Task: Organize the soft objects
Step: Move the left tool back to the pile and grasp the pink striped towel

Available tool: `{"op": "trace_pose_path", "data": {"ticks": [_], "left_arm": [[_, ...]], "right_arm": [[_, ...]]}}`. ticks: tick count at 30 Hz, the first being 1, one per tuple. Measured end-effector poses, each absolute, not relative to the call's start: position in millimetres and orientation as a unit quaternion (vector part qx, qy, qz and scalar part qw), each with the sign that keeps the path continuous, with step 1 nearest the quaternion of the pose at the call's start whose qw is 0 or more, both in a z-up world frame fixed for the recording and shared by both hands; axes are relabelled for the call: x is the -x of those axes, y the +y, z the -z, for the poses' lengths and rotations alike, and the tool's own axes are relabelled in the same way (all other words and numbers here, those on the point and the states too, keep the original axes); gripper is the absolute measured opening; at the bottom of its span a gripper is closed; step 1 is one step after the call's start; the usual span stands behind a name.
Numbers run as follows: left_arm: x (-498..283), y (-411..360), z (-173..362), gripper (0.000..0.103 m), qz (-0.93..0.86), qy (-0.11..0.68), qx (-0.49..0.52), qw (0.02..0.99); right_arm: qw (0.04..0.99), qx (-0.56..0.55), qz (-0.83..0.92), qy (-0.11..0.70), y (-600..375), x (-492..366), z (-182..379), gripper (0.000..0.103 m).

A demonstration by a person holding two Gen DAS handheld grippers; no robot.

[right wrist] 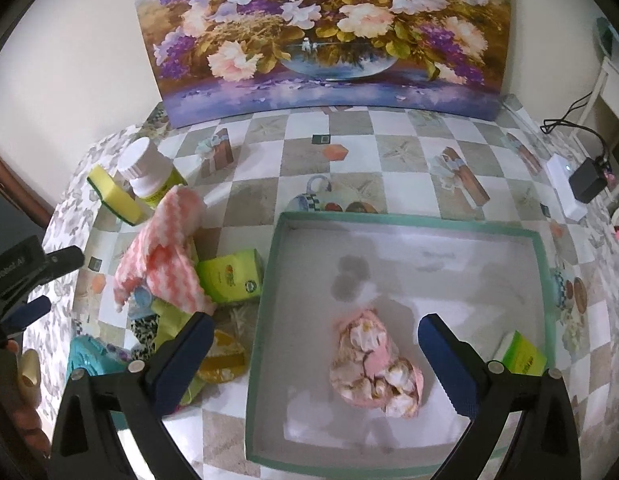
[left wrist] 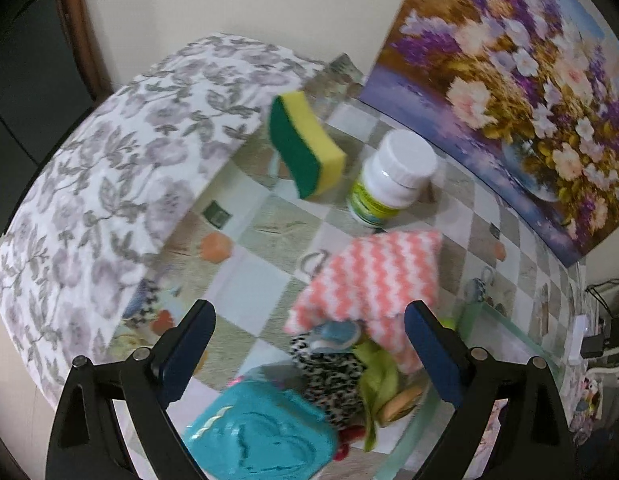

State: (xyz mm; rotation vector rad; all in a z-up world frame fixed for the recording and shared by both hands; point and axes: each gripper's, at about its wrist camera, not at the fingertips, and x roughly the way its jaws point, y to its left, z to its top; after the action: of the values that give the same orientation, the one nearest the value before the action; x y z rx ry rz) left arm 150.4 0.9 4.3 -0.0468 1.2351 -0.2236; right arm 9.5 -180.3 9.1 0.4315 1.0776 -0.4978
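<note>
- We see the right gripper (right wrist: 315, 354) with its blue-padded jaws spread wide and holding nothing, above the shallow green-rimmed cardboard box (right wrist: 265, 292).
- Only the right wrist view shows inside that box: a crumpled pink floral cloth bundle (right wrist: 375, 368) lies near its front, and a small green-and-white carton (right wrist: 523, 354) sits at its right wall.
- We see the left gripper (left wrist: 309, 350) likewise parted and empty, over the heap of soft things just left of the box.
- In the heap: a teal plastic pouch (left wrist: 261, 436) nearest, a black-and-white spotted cloth (left wrist: 329, 372), a lime-green cloth (left wrist: 375, 376), and on top a pink-and-white zigzag knitted cloth (left wrist: 373, 276).
- The right view alone shows a lime-green cardboard packet (right wrist: 233, 278) between heap and box wall.
- Further off, a yellow sponge with green scouring pad (left wrist: 305, 144) leans just beside a white-capped pill bottle (left wrist: 393, 176).
- Only the left view shows the grey floral pillow (left wrist: 109, 184) well.
- Farthest, a flower painting (right wrist: 321, 36) stands against the wall.
</note>
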Motion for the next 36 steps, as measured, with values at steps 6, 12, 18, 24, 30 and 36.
{"op": "trace_pose_path", "data": {"ticks": [6, 12, 18, 24, 30, 36], "left_arm": [[-159, -21, 3, 0.096, 0.120, 0.583, 0.016, 0.804], [-168, -39, 14, 0.095, 0.123, 0.585, 0.003, 0.802], [-169, -61, 27, 0.095, 0.131, 0.585, -0.026, 0.800], [-171, -71, 38, 0.089, 0.134, 0.588, -0.046, 0.796], [-173, -76, 52, 0.064, 0.144, 0.600, -0.050, 0.786], [-173, -80, 64, 0.042, 0.150, 0.611, -0.045, 0.776]], "right_arm": [[0.812, -0.198, 0.228, 0.500, -188, -26, -8, 0.103], [0.813, -0.200, 0.230, 0.496, -201, -42, -2, 0.103], [0.814, -0.191, 0.227, 0.500, -208, -56, 7, 0.103], [0.816, -0.186, 0.223, 0.501, -213, -66, 15, 0.103], [0.812, -0.185, 0.217, 0.510, -212, -71, 25, 0.103], [0.810, -0.184, 0.212, 0.514, -209, -73, 28, 0.103]]}}
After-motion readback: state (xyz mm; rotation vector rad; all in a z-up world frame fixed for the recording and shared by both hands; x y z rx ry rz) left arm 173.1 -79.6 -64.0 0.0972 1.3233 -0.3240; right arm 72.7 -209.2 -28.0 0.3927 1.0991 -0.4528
